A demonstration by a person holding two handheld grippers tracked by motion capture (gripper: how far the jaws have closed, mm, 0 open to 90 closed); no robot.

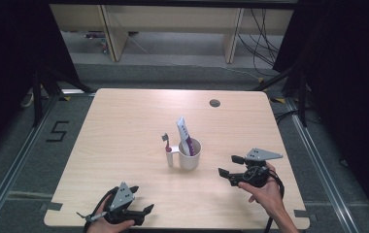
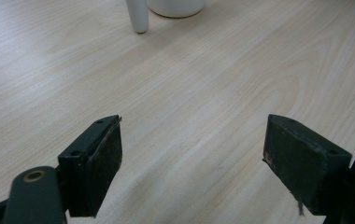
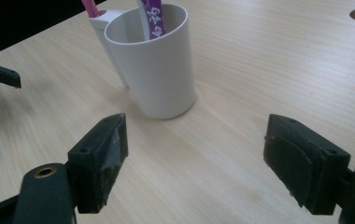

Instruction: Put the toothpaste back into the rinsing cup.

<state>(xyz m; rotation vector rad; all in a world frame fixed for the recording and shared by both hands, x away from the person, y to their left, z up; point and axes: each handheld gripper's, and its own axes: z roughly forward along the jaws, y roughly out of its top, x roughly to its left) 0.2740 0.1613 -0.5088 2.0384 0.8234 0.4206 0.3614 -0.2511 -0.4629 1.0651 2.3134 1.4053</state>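
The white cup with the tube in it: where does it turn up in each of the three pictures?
High view: the cup stands at mid-table, ahead of both grippers.
Left gripper view: its base sits at the top edge, above the open jaws.
Right gripper view: it stands at upper centre, close ahead of the open jaws.
Shared landmark: the narrow white holder joined to the cup's side, also in the left gripper view and right gripper view.

Bare table (image 1: 124, 126) lies open all around; only the white cup (image 1: 190, 156) with its side holder (image 1: 170, 156) stands mid-table.
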